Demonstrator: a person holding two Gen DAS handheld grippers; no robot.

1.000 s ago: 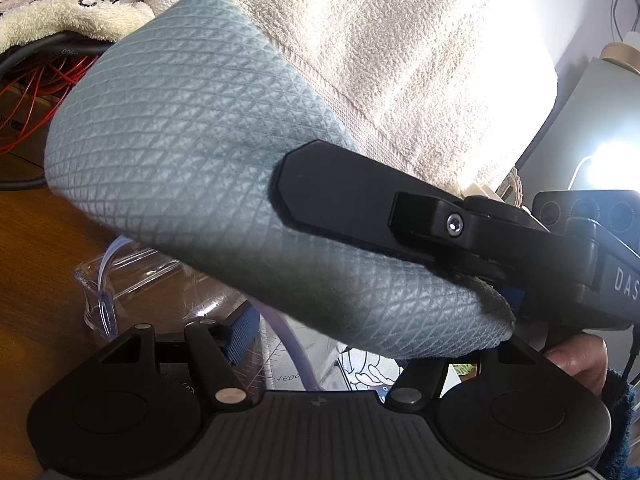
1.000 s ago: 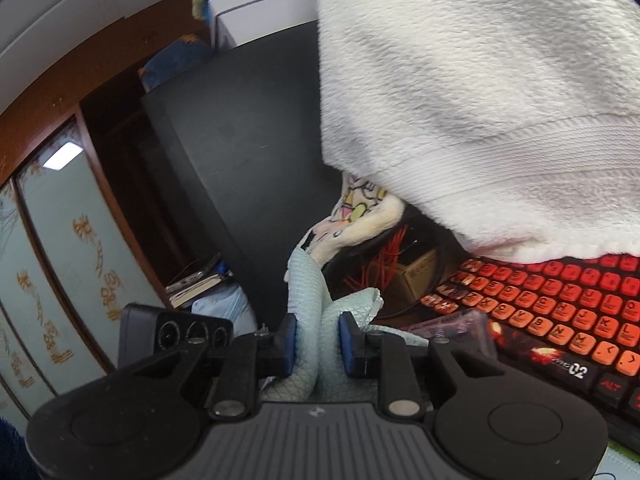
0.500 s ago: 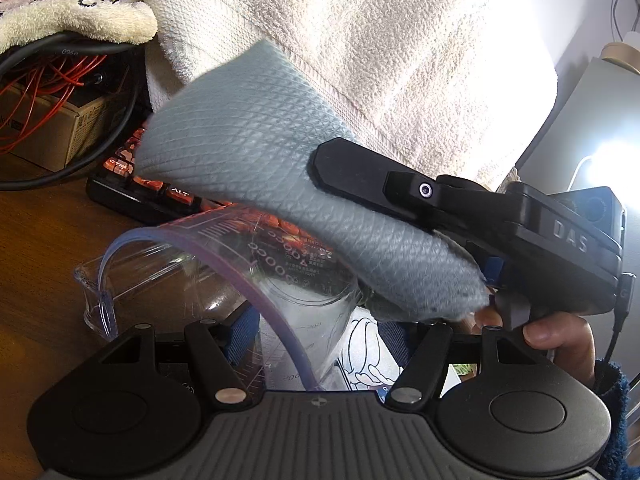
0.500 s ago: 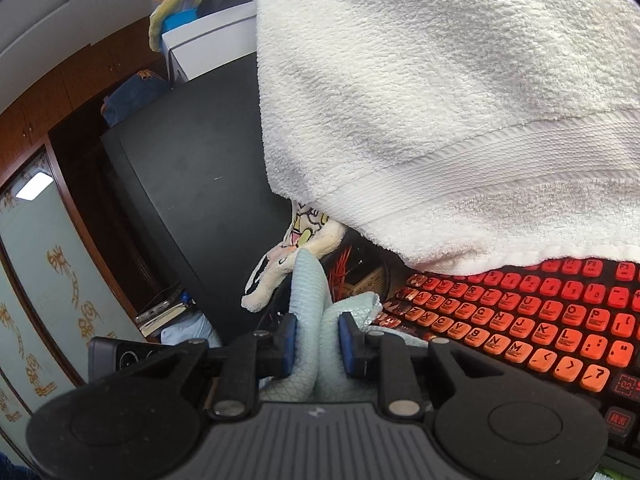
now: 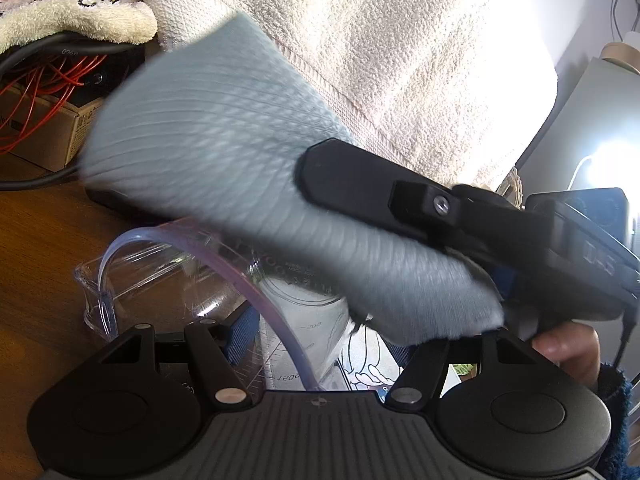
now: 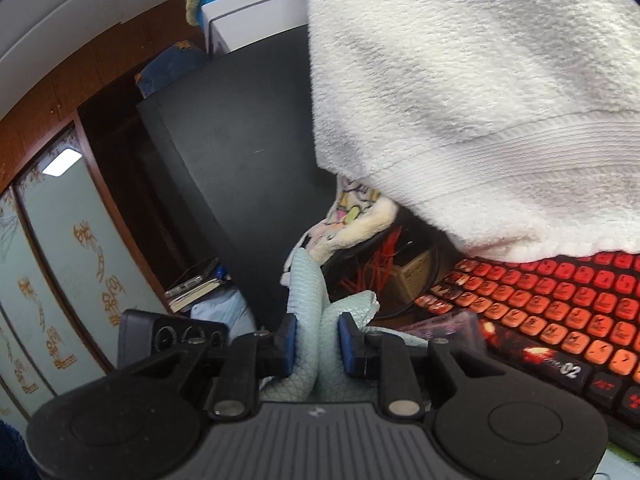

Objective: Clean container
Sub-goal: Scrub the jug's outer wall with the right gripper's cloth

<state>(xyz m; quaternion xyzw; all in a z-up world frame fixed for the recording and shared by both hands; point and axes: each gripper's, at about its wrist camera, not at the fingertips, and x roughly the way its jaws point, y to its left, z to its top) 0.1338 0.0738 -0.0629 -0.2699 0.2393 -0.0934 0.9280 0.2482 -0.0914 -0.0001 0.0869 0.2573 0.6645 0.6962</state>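
Pinching a pale blue waffle-textured cleaning cloth [image 6: 310,320] between the blue pads [image 6: 289,340] of the right gripper [image 6: 318,342], jaws nearly together with the bunched fabric filling the narrow gap. Seen from the left wrist view, spreading as a blurred blue-grey sheet [image 5: 224,152] from centre towards 10 o'clock, with the right gripper's black body [image 5: 460,220] reaching in from 3 o'clock and a hand [image 5: 568,346] below it at 4 o'clock. Gripping a clear measuring jug [image 5: 280,300] with the left gripper [image 5: 316,344], jaws partly apart, a blue pad [image 5: 240,330] pressed against the jug's wall near 7 o'clock; other pad hidden behind the cloth. Jug rim arching just under the cloth, printed scale marks showing at 6 o'clock, cloth's lower edge over the jug's mouth; contact not clear through the blur. Lying on the wooden desk [image 5: 36,272] at 8 o'clock, a clear plastic lid or tray [image 5: 120,280]. Hanging at 12 o'clock in both views, a white terry towel [image 5: 380,60]. Glowing at 4 o'clock in the right wrist view, an orange-keyed keyboard [image 6: 560,300]. Sitting at 10 o'clock, a cardboard box with red wires [image 5: 44,128].
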